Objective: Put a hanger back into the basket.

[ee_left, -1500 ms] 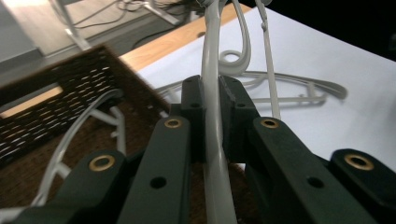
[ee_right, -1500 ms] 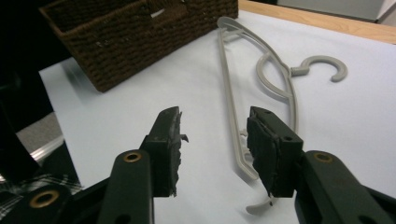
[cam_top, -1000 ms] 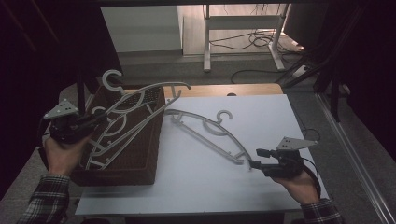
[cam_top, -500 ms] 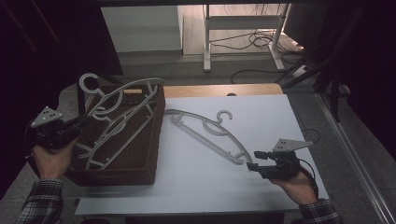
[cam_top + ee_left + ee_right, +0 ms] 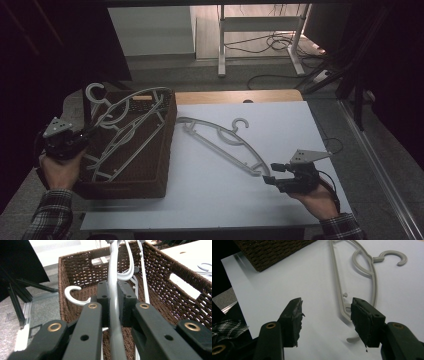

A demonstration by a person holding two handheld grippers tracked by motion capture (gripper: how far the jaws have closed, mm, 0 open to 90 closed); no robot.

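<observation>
Left gripper (image 5: 113, 305) clamped on a hanger (image 5: 113, 285) over the wicker basket (image 5: 160, 165) — apparently for stowing; right gripper (image 5: 325, 320), jaws apart, near the table hanger (image 5: 220, 142) — poised to grasp.

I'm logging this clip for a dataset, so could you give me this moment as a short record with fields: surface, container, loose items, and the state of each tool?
surface: white rectangular table top
container: dark brown woven wicker basket, at the table's left side
in basket: pale grey plastic hangers, hooks poking past the far rim
on table: one pale grey plastic hanger, lying flat right of the basket
left tool: shut on a hanger's bar over the basket
right tool: open, beside the flat hanger's near end, not gripping it
</observation>
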